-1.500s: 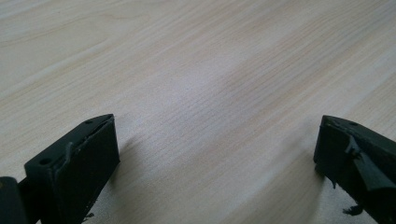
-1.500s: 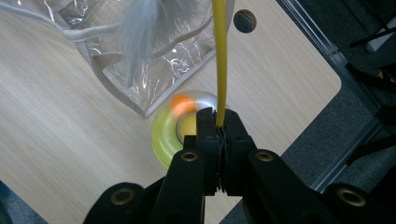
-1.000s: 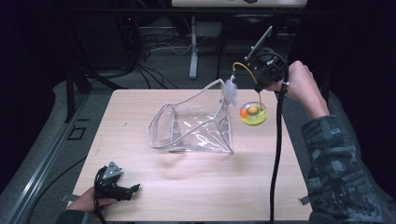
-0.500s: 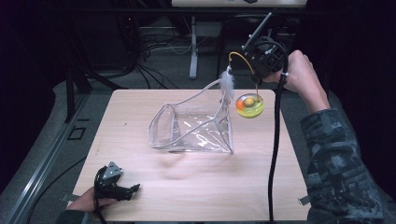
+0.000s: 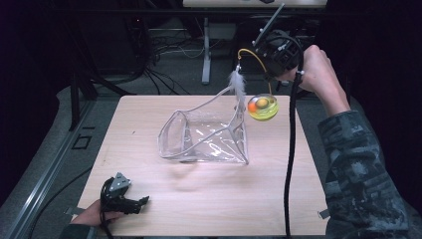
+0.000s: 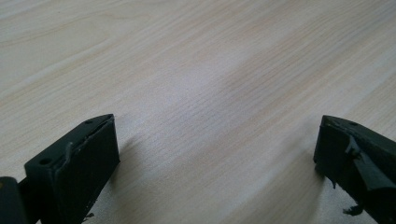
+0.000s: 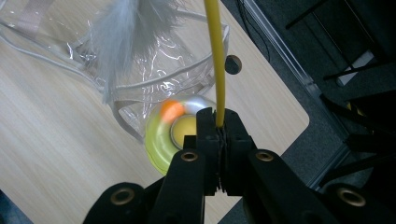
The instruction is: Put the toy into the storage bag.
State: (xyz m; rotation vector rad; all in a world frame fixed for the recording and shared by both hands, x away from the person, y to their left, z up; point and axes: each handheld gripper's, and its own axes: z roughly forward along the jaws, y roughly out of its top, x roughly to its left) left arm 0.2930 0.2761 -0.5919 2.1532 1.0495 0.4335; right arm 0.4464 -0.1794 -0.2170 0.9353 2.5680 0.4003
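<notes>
Right hand lifts a feathered cat toy above the table's far edge; left hand rests at the near corner.

The right gripper is raised high, wrist cocked back and forearm slanting up from the lower right, its jaws pressed together on the yellow wire of the toy. From that wire the white feather and the yellow-green disc dangle in the air, just beside the upright corner of the clear plastic pouch lying mid-table. The left gripper lies low on the wooden table, hand flat beneath it, jaws spread wide with only bare wood between them.
</notes>
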